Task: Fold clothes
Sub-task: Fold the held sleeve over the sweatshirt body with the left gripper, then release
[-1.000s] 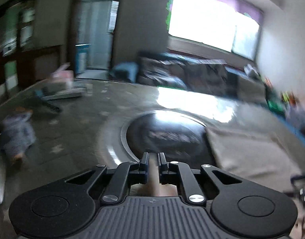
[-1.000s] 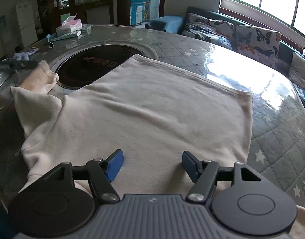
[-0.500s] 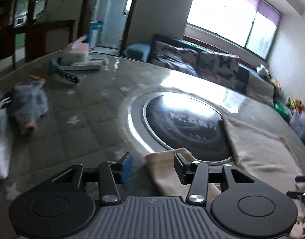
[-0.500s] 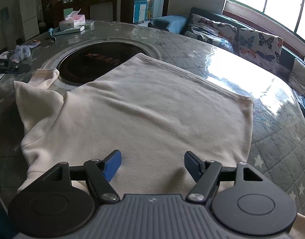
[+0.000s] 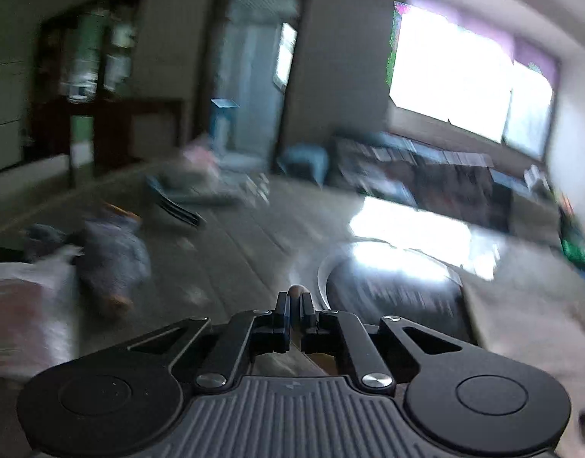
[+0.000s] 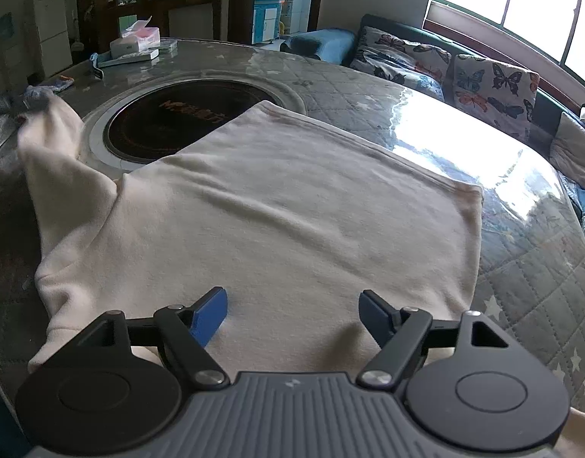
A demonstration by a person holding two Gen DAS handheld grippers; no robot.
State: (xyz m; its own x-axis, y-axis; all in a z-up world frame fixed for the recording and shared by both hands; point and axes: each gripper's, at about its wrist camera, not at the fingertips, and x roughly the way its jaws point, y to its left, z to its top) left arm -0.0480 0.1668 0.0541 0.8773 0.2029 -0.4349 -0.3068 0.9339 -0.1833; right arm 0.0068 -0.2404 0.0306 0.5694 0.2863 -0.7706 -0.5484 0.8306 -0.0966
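Right fingers: the right gripper (image 6: pixel 292 315) hangs over the near edge of the cream long-sleeved knit top (image 6: pixel 292 221); its blue-padded fingers (image 6: pixel 210 315) are spread wide and opening further, with cloth below but nothing pinched between them.
Left fingers: the left gripper (image 5: pixel 294 307) is closed tight on a small fold of cream cloth, seemingly the sleeve end; the left wrist view is badly blurred.
Garment: the top is spread flat on the round grey quilted bench (image 6: pixel 521 267) under a glossy cover, its body running away from the right fingers toward the far hem.
Sleeve: the cream sleeve (image 6: pixel 55 160) is raised off the bench at the left of the body, its long axis running out and away from the shoulder.
Key relation: the sleeve lies left of the body, so it is judged that it must be carried rightward over the body; the left hand is the nearer one.
Open room: bare bench lies right of the body and beyond the hem.
Edges: the far-left corner of the body overlaps the round black inset cooktop (image 6: pixel 178 118); a tissue box (image 6: pixel 136 40) stands well beyond it.
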